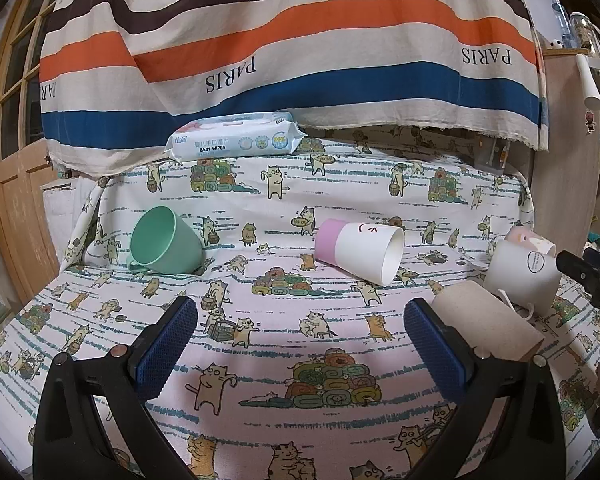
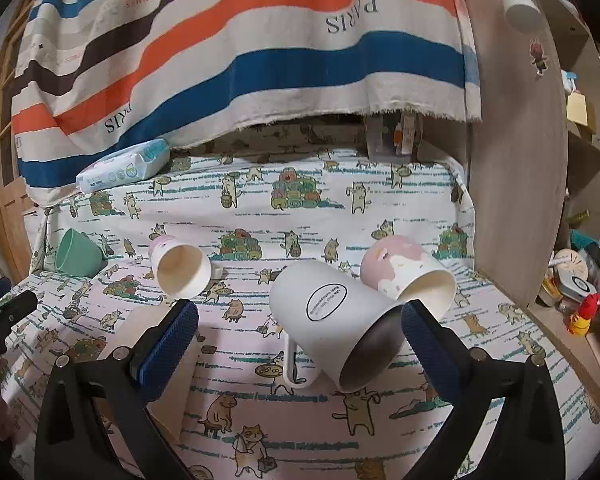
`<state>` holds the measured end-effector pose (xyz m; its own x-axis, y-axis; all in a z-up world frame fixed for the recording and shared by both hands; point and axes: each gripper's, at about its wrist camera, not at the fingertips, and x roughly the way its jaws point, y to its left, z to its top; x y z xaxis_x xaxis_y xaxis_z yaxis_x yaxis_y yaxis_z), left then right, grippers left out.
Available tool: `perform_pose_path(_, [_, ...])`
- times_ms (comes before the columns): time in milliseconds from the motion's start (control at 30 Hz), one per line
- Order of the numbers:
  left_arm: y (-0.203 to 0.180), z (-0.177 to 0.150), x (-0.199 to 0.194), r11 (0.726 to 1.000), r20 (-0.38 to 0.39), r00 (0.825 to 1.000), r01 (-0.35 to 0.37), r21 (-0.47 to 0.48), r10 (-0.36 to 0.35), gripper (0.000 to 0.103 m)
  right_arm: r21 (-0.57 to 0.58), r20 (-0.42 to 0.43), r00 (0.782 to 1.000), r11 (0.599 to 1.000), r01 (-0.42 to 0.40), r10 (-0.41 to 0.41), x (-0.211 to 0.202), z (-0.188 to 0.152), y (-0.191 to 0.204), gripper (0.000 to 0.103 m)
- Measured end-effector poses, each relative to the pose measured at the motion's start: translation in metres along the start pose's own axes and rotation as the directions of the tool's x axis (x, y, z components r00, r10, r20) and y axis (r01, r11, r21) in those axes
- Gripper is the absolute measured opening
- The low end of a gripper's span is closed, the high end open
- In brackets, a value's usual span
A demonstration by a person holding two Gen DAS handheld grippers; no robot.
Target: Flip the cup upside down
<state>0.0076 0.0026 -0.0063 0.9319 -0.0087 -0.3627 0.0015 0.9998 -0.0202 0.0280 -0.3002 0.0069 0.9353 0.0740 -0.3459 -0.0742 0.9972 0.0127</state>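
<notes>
On the cat-print tabletop [image 2: 380, 208], five cups lie tipped on their sides. Largest, the white mug [image 2: 340, 320] rests just ahead of the right tongs [image 2: 300, 344], its long axis slanting toward the lens, mouth nearest, handle down at left. Both tongs gape wide, gripping nothing. The left tongs [image 1: 300, 344] hang well apart from the mug [image 1: 524, 276]; the right hand looks the nearer. Behind lie the green cup [image 1: 164, 246] and pink-banded cup [image 1: 360, 250].

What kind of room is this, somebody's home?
Probably a lived-in home, not a lab: a cat-print cloth covers the table, a pack of baby wipes lies on it, and cluttered shelves stand to the right.
</notes>
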Motion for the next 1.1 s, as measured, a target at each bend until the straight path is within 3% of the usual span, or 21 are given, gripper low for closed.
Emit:
perform_pose_path(167, [-0.001,0.001,-0.002,1.0,0.004,1.0,-0.001,0.007,0.001,0.103,-0.053,0.057,0.998,0.999,0.011,-0.008,-0.009,-0.002,0.006,0.102])
perform_pose_path(667, [0.002,0.003,-0.003,1.0,0.01,1.0,0.012,-0.004,-0.012,0.103,-0.028,0.045,0.998,0.999,0.046,-0.045,-0.01,-0.003,0.001,0.102])
perform_pose_path(767, [-0.003,0.004,-0.005,1.0,0.02,1.0,-0.013,0.022,0.012,0.103,-0.025,0.047,0.998,0.999,0.045,-0.044,-0.012,-0.003,0.0,0.102])
perform_pose_path(1000, [-0.02,0.015,-0.03,0.998,0.087,0.996,-0.028,0.063,0.023,0.103,-0.016,0.044,0.996,0.997,0.073,-0.072,-0.014,-0.004,-0.003,0.102])
perform_pose_path(1100, [-0.025,0.018,-0.047,0.997,0.164,0.985,-0.057,0.054,0.048,0.103,-0.014,0.047,0.996,0.997,0.072,-0.072,-0.014,-0.004,-0.004,0.102])
